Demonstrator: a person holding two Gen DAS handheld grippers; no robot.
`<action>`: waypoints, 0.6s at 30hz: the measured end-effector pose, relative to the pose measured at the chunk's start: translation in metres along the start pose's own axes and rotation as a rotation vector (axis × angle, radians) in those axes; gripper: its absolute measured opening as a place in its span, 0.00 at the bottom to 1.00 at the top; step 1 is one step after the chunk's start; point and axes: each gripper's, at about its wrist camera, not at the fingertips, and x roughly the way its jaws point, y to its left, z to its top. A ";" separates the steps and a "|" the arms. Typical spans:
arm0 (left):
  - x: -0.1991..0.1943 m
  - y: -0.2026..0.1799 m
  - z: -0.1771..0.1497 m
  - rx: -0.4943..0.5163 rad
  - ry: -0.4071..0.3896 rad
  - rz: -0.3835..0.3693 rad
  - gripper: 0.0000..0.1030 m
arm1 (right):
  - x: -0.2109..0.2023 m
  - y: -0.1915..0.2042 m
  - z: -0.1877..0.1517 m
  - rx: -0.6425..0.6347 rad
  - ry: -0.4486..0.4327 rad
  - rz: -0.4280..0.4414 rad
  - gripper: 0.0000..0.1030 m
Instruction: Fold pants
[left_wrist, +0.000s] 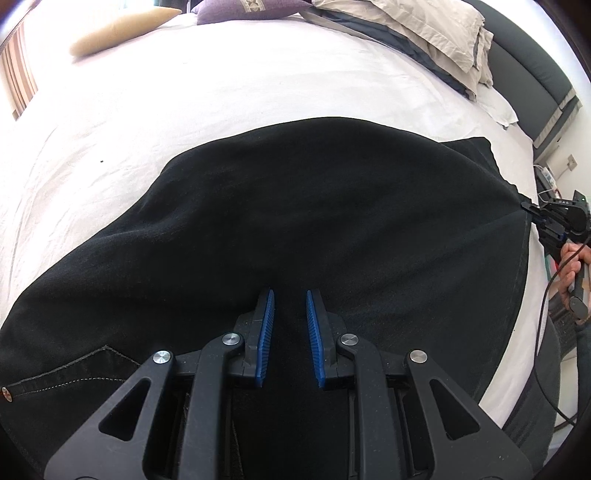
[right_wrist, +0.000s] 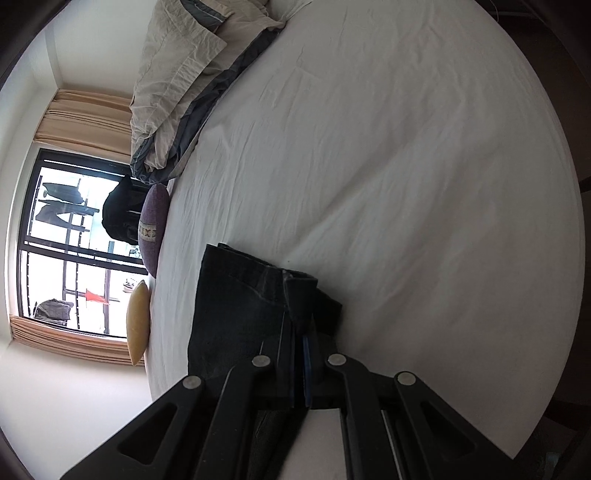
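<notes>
Black pants (left_wrist: 295, 206) lie spread on the white bed sheet (left_wrist: 221, 92). My left gripper (left_wrist: 290, 295) hovers just over the near part of the pants, its blue-padded jaws a little apart with nothing between them. My right gripper (left_wrist: 526, 206) shows at the far right edge of the pants, pinching the cloth. In the right wrist view the right gripper (right_wrist: 301, 332) is shut on a bunched edge of the pants (right_wrist: 240, 306), which rise folded in front of it.
A crumpled beige and grey duvet (left_wrist: 424, 33) lies at the head of the bed. A purple cushion (left_wrist: 243, 9) and a yellow cushion (left_wrist: 122, 27) sit at the far edge. A dark headboard (left_wrist: 528, 74) stands at right. A window (right_wrist: 70, 243) is beyond the bed.
</notes>
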 end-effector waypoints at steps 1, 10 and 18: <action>-0.001 -0.003 -0.002 0.005 -0.001 0.005 0.18 | 0.002 -0.003 -0.001 0.013 0.002 0.002 0.04; -0.009 -0.022 -0.007 0.017 -0.024 0.057 0.18 | 0.012 -0.007 0.005 -0.027 0.064 -0.003 0.02; -0.031 -0.030 -0.029 -0.023 -0.063 0.023 0.18 | -0.057 0.044 0.000 -0.223 -0.027 -0.023 0.41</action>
